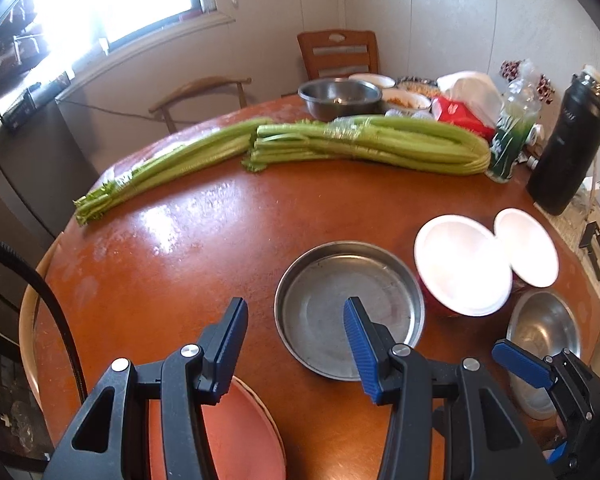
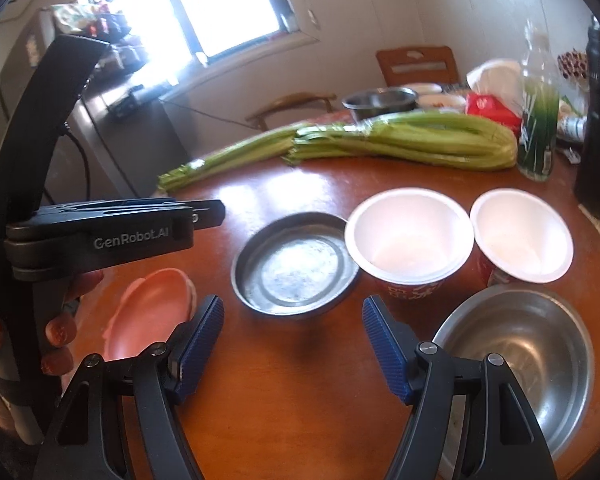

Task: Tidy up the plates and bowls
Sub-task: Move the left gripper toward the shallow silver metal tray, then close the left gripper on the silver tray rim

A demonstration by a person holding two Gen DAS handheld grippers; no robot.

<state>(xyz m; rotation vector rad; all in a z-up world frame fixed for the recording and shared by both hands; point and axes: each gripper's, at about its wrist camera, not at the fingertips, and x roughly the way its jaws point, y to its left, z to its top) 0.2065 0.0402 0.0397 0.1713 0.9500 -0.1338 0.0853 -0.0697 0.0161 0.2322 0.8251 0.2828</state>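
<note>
Round and reddish-brown, the desk [image 1: 204, 248] carries a shallow metal plate [image 1: 350, 312] beside two white-lined paper bowls [image 2: 410, 236], a steel bowl [image 2: 516, 356] and a pink plate [image 2: 148, 312], while left gripper [image 1: 296, 334] and right gripper [image 2: 294, 340] hover with jaws apart, empty.

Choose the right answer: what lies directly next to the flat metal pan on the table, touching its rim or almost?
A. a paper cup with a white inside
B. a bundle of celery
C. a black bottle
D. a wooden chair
A: in the right wrist view the white-lined paper cup stands right against the rim of the flat metal pan, while the celery lies farther back on the table.
</note>
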